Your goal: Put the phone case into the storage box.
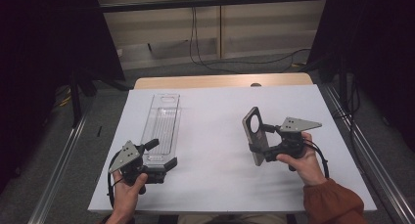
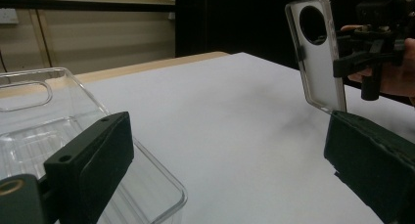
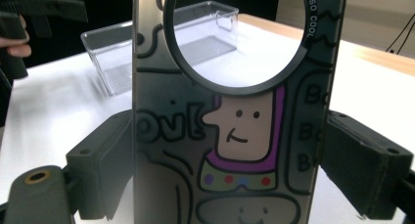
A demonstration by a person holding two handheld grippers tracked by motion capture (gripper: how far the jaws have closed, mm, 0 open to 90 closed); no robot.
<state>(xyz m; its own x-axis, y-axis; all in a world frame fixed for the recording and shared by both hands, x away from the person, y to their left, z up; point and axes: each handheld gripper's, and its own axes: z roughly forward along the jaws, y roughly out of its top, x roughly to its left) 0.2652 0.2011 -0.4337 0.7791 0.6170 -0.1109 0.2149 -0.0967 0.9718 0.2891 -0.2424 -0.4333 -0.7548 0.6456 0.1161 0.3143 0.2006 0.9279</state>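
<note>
My right claw (image 1: 261,146) pinches a phone case (image 1: 254,135) by its two long edges, the jaws pressed against it from either side; in the right gripper view the case (image 3: 235,136) stands upright between the pads, cartoon print toward the camera, round camera cut-out at the top. From the high view it is held clear of the white tabletop (image 1: 220,150), right of centre, its long axis running roughly away from me and tipped up. My left claw (image 1: 164,165) is spread, jaws well apart and holding nothing, resting just at the near end of the clear plastic tray (image 1: 162,121); in the left gripper view one jaw overlaps the tray's near rim (image 2: 147,185), though I cannot tell if it touches. The tray lies on the left half of the tabletop, long axis also running away from me, nearly parallel to the case. Key relation: the tray sits to the left of the case, well apart, with bare tabletop between. Judgement: the case likely goes leftward into the tray, so the right hand carries it across while the left, already nearest, can steady the tray. The case's length should need little turning to line up with the tray's.
</note>
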